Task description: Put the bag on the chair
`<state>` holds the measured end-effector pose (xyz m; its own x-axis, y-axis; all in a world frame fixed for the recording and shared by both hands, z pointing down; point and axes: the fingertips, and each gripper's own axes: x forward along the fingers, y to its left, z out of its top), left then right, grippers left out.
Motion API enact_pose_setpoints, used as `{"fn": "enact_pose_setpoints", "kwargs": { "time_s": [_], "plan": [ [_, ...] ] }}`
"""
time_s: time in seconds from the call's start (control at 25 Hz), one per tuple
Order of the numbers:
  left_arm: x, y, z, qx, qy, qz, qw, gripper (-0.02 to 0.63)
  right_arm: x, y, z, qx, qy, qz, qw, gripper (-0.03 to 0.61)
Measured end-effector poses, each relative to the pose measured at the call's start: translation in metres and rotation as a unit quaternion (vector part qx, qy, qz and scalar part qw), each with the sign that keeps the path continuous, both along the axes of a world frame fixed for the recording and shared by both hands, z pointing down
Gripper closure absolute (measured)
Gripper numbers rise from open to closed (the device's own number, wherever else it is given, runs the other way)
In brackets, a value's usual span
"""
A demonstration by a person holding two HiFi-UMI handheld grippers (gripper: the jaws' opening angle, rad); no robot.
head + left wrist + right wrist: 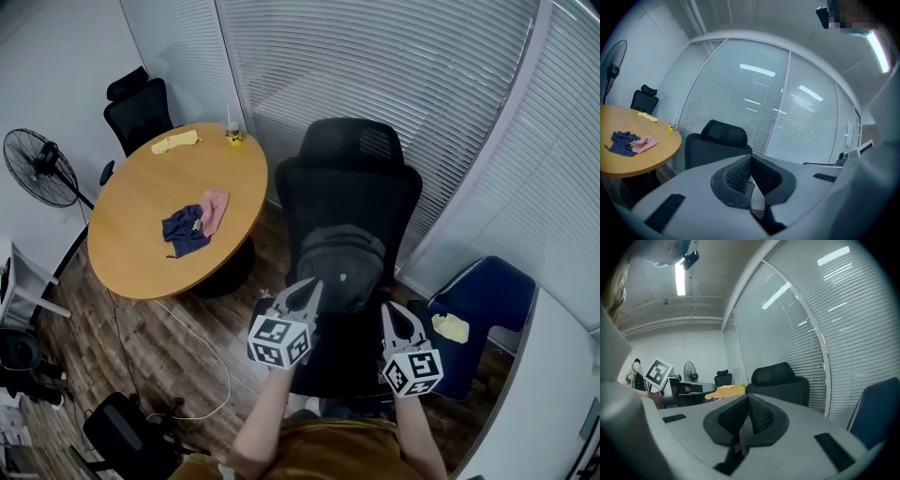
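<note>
Bag of dark grey fabric (pixel 343 264), rounded, backpack type, sits on the seat of the black high-backed office chair with headrest (pixel 352 183). It rests upright against the lower backrest, about midway between the seat's side edges. The bag touches neither pair of tongs.

Left tongs (pixel 316 283): pads closed together at the tips, nothing gripped between them. In the head view they lie over the bag's left side. The left gripper view (pixel 751 157) looks past the shut tips at the chair's headrest (pixel 724 133).

Right tongs (pixel 388 307): pads likewise together at the tips, nothing seen clamped. They lie by the bag's right side, over the seat's right edge. The right gripper view (pixel 747 396) shows the same chair (pixel 780 380) beyond the tips.

Round wooden counter (pixel 141 202) stands left of the chair. A dark blue crumpled cloth (pixel 183 231) and a pink cloth (pixel 216 208) lie touching each other, toward the counter edge nearest the chair. A yellow cloth (pixel 175 142) and a small yellow cup-like item (pixel 233 137) lie at the far edge.

A second black chair (pixel 139 108) stands behind the counter, and a black pedestal fan (pixel 39 169) stands to its left. A blue upholstered chair (pixel 492 295) at right carries a pale yellow item (pixel 451 327). A white cable (pixel 214 375) runs across the wooden floor.
</note>
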<state>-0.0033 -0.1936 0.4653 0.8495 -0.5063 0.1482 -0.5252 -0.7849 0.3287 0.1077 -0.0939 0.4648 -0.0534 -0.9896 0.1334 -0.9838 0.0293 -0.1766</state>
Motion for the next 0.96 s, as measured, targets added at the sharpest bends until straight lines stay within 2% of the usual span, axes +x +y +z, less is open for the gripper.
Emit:
{"fn": "enact_pose_setpoints", "kwargs": {
  "time_s": [0.4, 0.96],
  "plan": [
    [-0.001, 0.006, -0.007, 0.010, -0.001, -0.006, 0.9999, 0.591, 0.006, 0.006, -0.005, 0.010, 0.003, -0.002, 1.000, 0.568],
    [0.001, 0.024, 0.002, -0.007, 0.002, -0.008, 0.9999, 0.591, 0.009, 0.028, -0.004, 0.006, 0.000, 0.000, 1.000, 0.568]
  ]
}}
